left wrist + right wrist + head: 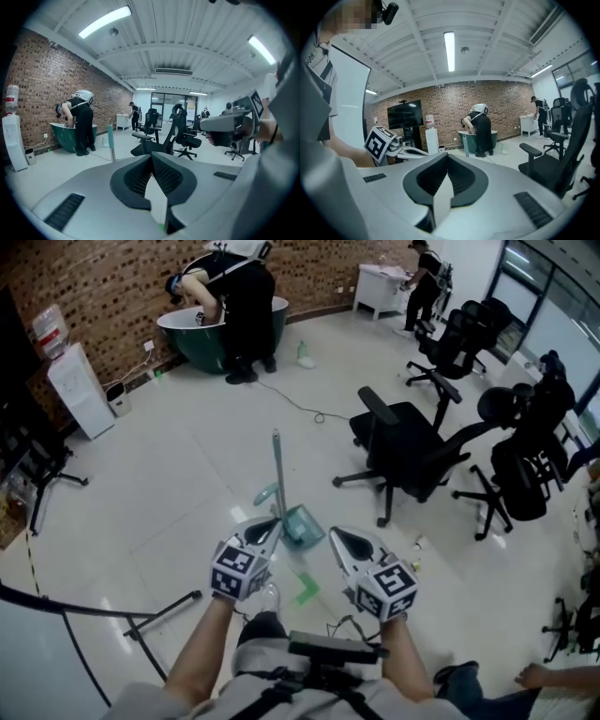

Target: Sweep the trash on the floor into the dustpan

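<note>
**Head view.** The teal dustpan (302, 524) sits on the pale floor with its long handle (278, 470) standing upright. The left gripper (273, 525) is just left of the pan, tip close to its edge; I can't tell whether they touch. The right gripper (337, 538) is just right of the pan and apart from it. A green scrap (307, 590) lies on the floor on the person's side of the pan, between the two grippers. Only this view shows the pan's body and the scrap. A teal shape (266, 494) left of the handle's foot is too small to name. An office chair (403, 451) stands well beyond the pan.

**Left gripper view.** The pan is cut off below the gripper's own body. Only the handle shows, rising left of the jaw tips. The jaws are pressed together with nothing between them. The right gripper shows at the right edge.

**Right gripper view.** Neither pan nor scrap shows. The jaws are pressed together and empty. The left gripper's marker cube shows at the left. A person bends over a green tub (469, 140) by the brick wall, far off.
</note>
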